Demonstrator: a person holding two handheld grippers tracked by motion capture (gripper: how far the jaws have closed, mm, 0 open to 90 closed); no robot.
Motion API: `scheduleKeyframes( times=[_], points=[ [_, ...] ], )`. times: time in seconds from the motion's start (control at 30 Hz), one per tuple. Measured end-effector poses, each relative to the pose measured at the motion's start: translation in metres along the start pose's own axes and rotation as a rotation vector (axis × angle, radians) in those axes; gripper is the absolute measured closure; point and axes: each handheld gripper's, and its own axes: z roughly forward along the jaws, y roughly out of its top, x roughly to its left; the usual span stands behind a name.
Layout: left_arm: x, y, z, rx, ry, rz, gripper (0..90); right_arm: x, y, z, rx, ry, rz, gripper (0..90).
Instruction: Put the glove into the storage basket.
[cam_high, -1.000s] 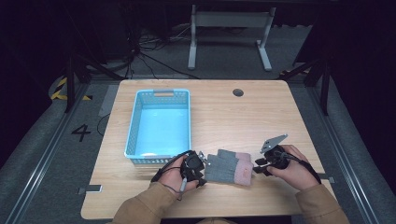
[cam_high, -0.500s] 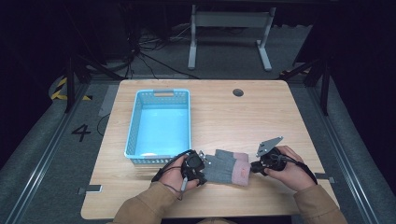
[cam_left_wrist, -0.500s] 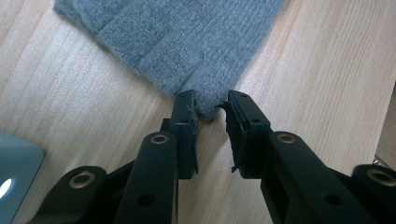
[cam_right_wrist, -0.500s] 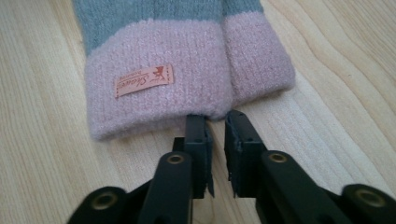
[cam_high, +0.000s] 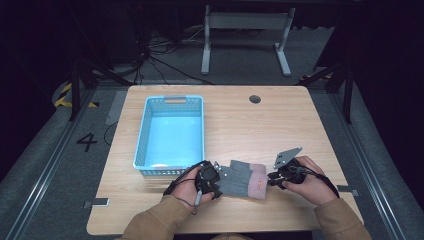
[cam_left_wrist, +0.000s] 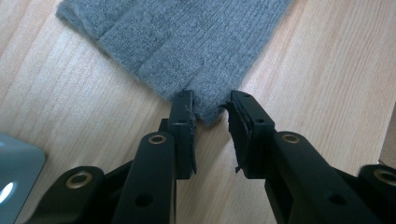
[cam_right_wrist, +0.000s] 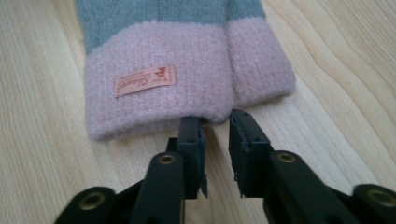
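A pair of grey knit gloves (cam_high: 239, 180) with pink cuffs (cam_high: 258, 186) lies flat near the table's front edge, between my two grippers. In the left gripper view a grey glove fingertip (cam_left_wrist: 210, 105) sits between the jaws of my left gripper (cam_left_wrist: 210, 100), which have just been opening; I see no squeeze on the knit. My left gripper (cam_high: 222, 174) is at the gloves' left end. My right gripper (cam_right_wrist: 215, 121) is open, its jaws also just opening, its tips at the edge of a pink cuff (cam_right_wrist: 159, 98) with an orange label (cam_right_wrist: 145, 80). It (cam_high: 270, 181) is at the cuff end.
A light blue basket (cam_high: 140, 150) stands on the left half of the wooden table (cam_high: 270, 130), just behind my left hand. A round cable hole (cam_high: 255, 99) is at the table's far side. Dark floor, cables and a metal stand lie beyond.
My right gripper has edged a little to the left, up to the pink cuff. The left hand and the gloves have kept still.
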Motion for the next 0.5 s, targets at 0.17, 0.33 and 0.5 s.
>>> scheduleKeyframes(
  times=[0.17,0.33,0.5],
  points=[
    [0.000,-0.001,-0.001,-0.004,-0.001,-0.001,70.9,0.003,0.003,0.000,0.004,-0.015,-0.024,86.9],
    [0.002,-0.002,-0.012,-0.074,0.023,-0.020,69.5,0.002,0.002,-0.001,-0.002,-0.006,-0.010,87.3],
    [0.003,0.000,-0.010,-0.089,0.046,-0.022,65.6,0.002,0.002,0.000,-0.002,0.001,0.002,87.2]
  ],
)
